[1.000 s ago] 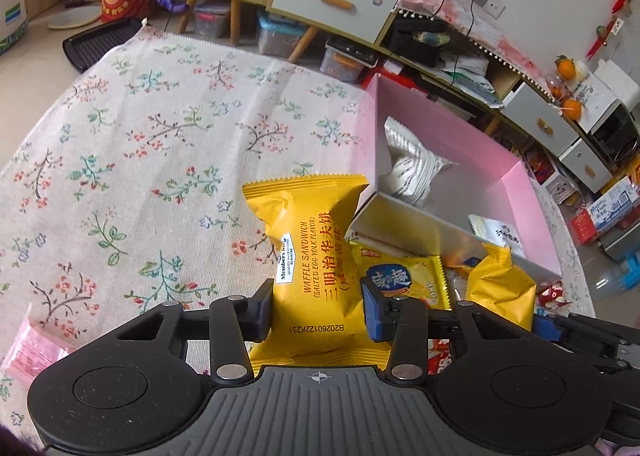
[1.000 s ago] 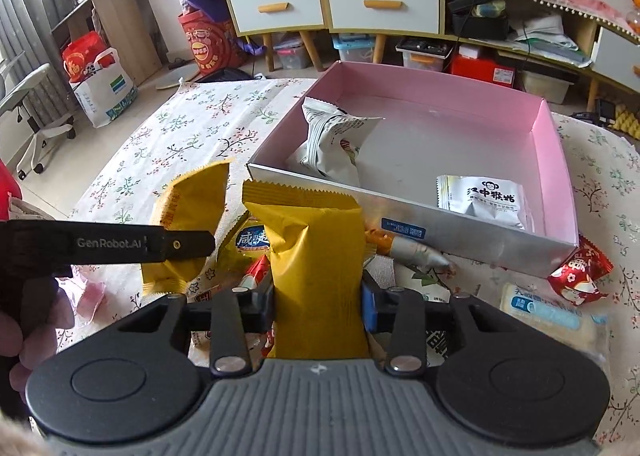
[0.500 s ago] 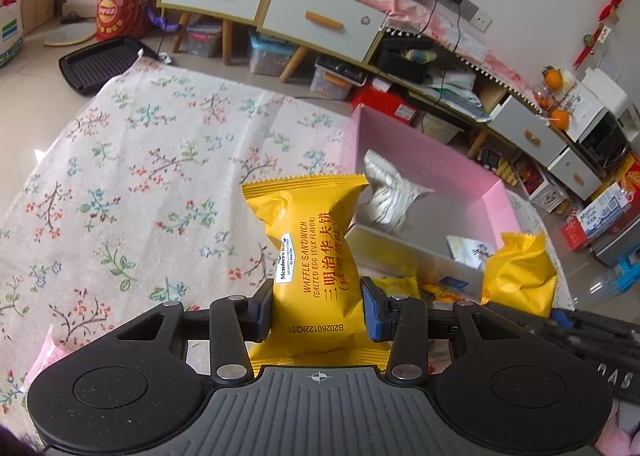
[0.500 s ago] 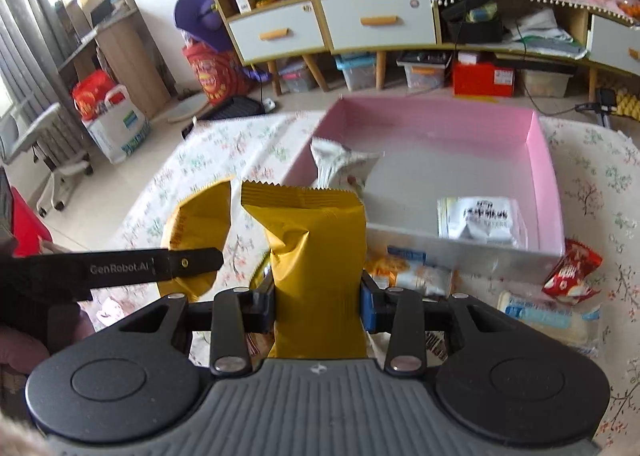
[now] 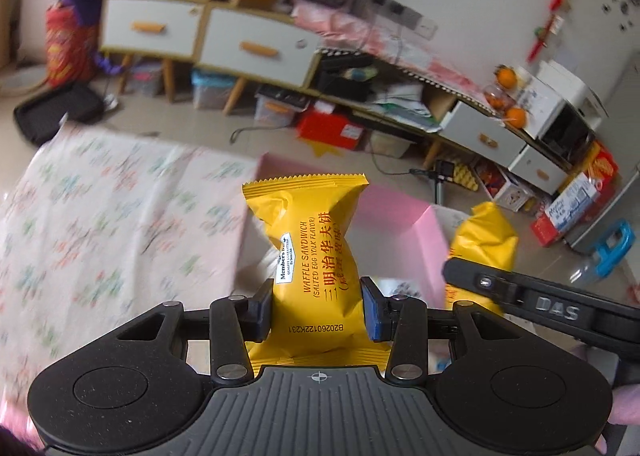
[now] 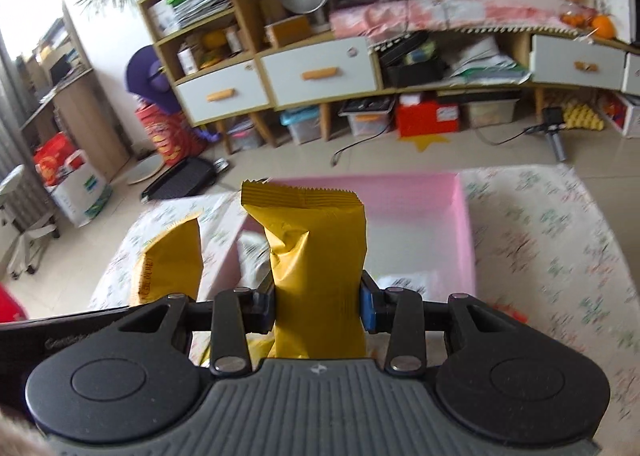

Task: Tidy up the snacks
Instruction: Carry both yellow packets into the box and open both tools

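My left gripper (image 5: 316,308) is shut on a yellow waffle sandwich pack (image 5: 316,256), held upright above the near end of the pink box (image 5: 404,212). My right gripper (image 6: 318,308) is shut on a second yellow pack (image 6: 320,256), also upright over the pink box (image 6: 420,208). Each pack shows in the other view: the right one in the left wrist view (image 5: 486,236), the left one in the right wrist view (image 6: 172,256). A white packet (image 6: 412,282) lies in the box.
The box sits on a floral tablecloth (image 5: 100,216) that also spreads right of the box (image 6: 560,236). Beyond the table stand drawer cabinets (image 6: 312,72), storage bins and a black tray (image 5: 56,112) on the floor.
Both grippers have lifted with their yellow packs and tilted up; the table and box have dropped lower in view and the loose snacks near the box are out of sight.
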The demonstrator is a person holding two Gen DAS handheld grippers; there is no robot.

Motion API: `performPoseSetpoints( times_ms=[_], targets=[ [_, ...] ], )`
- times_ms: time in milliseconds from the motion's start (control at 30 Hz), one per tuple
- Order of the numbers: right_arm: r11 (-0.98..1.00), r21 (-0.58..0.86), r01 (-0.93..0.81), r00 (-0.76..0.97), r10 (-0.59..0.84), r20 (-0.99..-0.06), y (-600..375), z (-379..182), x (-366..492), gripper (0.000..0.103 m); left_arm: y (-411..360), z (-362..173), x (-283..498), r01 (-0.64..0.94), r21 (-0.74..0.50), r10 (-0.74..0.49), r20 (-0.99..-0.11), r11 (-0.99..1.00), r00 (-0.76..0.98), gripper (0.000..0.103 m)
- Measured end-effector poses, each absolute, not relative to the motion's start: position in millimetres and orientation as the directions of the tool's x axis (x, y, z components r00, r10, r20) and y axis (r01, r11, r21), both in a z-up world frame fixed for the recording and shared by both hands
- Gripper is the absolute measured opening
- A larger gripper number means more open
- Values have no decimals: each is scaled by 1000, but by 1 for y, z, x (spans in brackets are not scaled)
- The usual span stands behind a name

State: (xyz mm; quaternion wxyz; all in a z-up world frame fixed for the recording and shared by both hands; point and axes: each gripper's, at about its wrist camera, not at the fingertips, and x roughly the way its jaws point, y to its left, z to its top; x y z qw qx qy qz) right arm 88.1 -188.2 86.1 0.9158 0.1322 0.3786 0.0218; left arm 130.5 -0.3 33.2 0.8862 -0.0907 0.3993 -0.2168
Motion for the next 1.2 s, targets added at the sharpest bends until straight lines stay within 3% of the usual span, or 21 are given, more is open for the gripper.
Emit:
performPoseSetpoints(
  times_ms=[433,1033,1133,1200],
  targets=[
    [973,193,128,657,63,-752,-223,55,152,36,-82,-4,186,399,-286,-472,-711,871,521,40],
    [961,202,191,611,44,-790,-246,25,180,37,-109,-36,213,410,-174,-394,-740,895,545,41],
    [958,206,200,613,42,-789,-248,25,180,40,-113,-34,210,431,-143,-388,-730,891,562,44],
    [957,208,202,622,38,-782,-249,27,179,49,-116,-32,209,446,-130,-390,-730,885,561,64]
  ],
)
